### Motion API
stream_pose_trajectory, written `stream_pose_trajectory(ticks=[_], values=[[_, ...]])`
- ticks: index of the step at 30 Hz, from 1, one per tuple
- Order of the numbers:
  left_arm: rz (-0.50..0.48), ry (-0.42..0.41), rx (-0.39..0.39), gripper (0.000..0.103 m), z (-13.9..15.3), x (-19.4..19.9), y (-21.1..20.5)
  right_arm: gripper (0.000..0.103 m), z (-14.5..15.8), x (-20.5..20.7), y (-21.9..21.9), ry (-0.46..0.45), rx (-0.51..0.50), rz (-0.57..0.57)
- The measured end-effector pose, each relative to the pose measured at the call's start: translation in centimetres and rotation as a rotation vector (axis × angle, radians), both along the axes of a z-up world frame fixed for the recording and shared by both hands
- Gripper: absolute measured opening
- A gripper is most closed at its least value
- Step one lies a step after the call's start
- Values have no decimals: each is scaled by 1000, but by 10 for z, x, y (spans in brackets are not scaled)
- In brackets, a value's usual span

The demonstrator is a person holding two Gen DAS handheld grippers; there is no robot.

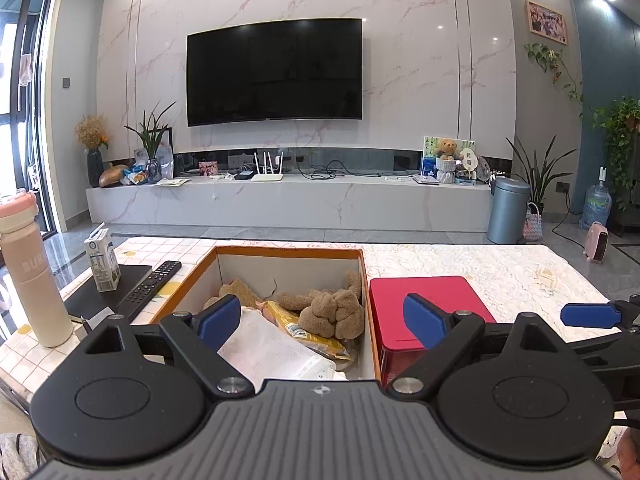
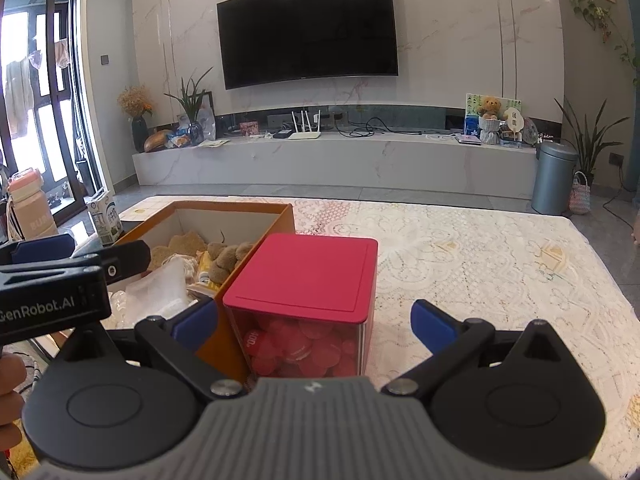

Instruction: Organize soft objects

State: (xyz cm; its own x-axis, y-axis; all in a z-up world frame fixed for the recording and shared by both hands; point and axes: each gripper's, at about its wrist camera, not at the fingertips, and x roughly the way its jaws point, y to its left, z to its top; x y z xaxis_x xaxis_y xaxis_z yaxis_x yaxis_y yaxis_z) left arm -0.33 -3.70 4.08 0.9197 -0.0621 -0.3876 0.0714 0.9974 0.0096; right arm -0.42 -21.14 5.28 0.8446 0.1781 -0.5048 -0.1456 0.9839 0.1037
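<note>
Left wrist view: left tool (image 1: 322, 320) spread wide, holding nothing, hovering at the near edge of the orange cardboard box (image 1: 370, 300) on the table (image 1: 500, 272). Inside the box, brown plush toy (image 1: 334, 310) on the right, tangled limbs; a second tan plush (image 1: 236, 290) at the far left; white plastic bag (image 1: 272, 350) near side, yellow packet (image 1: 304, 330) between bag and toy. Red-lidded container (image 1: 424, 294) touches the box's right wall.

Right wrist view: right tool (image 2: 316, 320) also wide, empty, lined up on the red-lidded container (image 2: 316, 272), whose clear front shows red round pieces. Left tool's arm crosses at the left edge.

Handling, judged: plush is light, squashy, not fragile, not slippery; fabric compresses, so close well past first contact. Best hold is the bulky body mid-mass, not a thin limb, which would dangle and may snag the packet. Bag is crinkly and slick, likely to slide; pinch a gathered fold. Cannot tell what the bag holds. Remote (image 1: 154, 286), milk carton (image 1: 102, 260) and pink bottle (image 1: 30, 268) sit left, well apart.
</note>
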Motion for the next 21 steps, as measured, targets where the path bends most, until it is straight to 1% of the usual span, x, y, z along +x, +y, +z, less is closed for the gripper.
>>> stream_pose_trajectory(ticks=[10,14,21], values=[[11,1,0,103,-1,0,-1,100,-1,0,0,1,-7,-3],[17,-9,15,103,-2,-2,-4,101,-2,0,-1,1,2,-2],[24,-2,25,103,-3,-3,-7,100,-2,0,-1,3,-3,-1]])
